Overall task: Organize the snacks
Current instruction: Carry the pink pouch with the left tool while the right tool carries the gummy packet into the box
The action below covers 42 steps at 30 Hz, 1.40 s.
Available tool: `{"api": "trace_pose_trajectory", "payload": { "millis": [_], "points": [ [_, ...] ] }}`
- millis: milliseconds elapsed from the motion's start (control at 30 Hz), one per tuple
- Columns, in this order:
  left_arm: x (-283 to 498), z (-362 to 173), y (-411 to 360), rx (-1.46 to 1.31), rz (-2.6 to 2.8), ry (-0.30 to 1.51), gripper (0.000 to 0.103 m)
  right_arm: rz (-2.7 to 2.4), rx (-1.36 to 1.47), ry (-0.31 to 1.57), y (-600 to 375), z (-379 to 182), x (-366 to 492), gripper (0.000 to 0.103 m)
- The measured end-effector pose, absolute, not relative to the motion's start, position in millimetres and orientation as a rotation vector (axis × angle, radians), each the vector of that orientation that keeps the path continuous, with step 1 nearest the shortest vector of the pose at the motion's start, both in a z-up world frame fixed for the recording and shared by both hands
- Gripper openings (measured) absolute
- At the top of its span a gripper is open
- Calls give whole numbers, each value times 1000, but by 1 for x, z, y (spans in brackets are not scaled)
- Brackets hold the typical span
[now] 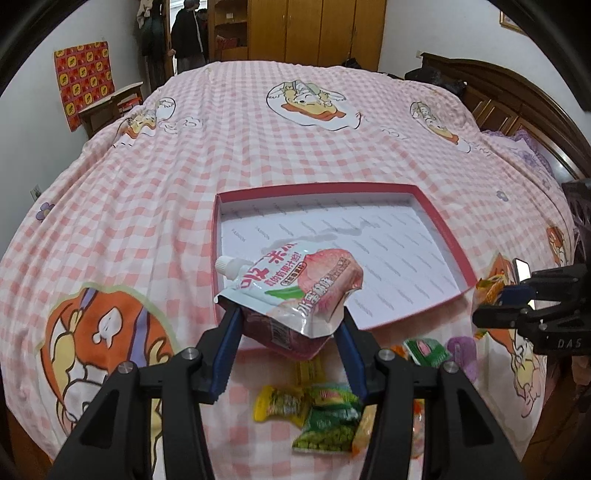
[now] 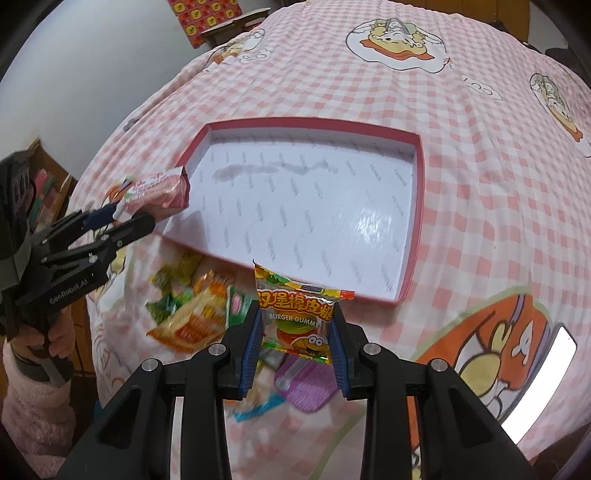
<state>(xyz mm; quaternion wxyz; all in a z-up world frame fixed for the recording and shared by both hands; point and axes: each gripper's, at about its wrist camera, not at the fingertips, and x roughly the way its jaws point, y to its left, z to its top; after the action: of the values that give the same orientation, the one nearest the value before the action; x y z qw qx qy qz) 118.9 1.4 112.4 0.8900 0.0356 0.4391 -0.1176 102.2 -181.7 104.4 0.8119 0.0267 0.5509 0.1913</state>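
Left gripper [image 1: 290, 323] clamps a peach drink pouch [image 1: 295, 291]; right gripper [image 2: 297, 343] clamps a burger gummy packet [image 2: 295, 317]. Red-rimmed box [image 2: 415, 221] lies just ahead of both. Loose snack packets [image 1: 317, 413] lie beneath them.

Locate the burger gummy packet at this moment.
In the right wrist view, the burger gummy packet is clamped in the right gripper, held above the loose snack pile, just short of the red tray's near edge.

I work over a bed [image 1: 258, 155] spread with a pink checked cover printed with cartoons. Beyond it stands a wooden wardrobe [image 1: 314, 29]. To my right runs a dark wooden headboard [image 1: 517, 107]. On the pale left wall hangs a red patterned cloth [image 1: 85, 81], a small wooden table [image 1: 110, 107] below it.
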Motion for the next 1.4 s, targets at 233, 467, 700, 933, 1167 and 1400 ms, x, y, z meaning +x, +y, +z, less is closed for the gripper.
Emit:
{"api": "trace_pose_trajectory", "payload": {
  "millis": [233,467,700,933,1167,1400],
  "points": [
    [144,105,0,50,-237,928,53,391,82,1199,-187,97,129,34],
    [160,98,-2,61,-223,935,53,385,97,1222,-190,86,149,34],
    [175,91,-4,55,-217,933,53,375,108,1234,-192,78,165,34],
    [187,85,-3,51,-205,930,53,367,124,1239,-194,73,178,34],
    [197,81,-2,53,-195,940,53,356,135,1241,-198,71,190,34],
    [202,79,-5,65,-188,935,53,333,148,1239,-205,67,202,34]
  ]
}}
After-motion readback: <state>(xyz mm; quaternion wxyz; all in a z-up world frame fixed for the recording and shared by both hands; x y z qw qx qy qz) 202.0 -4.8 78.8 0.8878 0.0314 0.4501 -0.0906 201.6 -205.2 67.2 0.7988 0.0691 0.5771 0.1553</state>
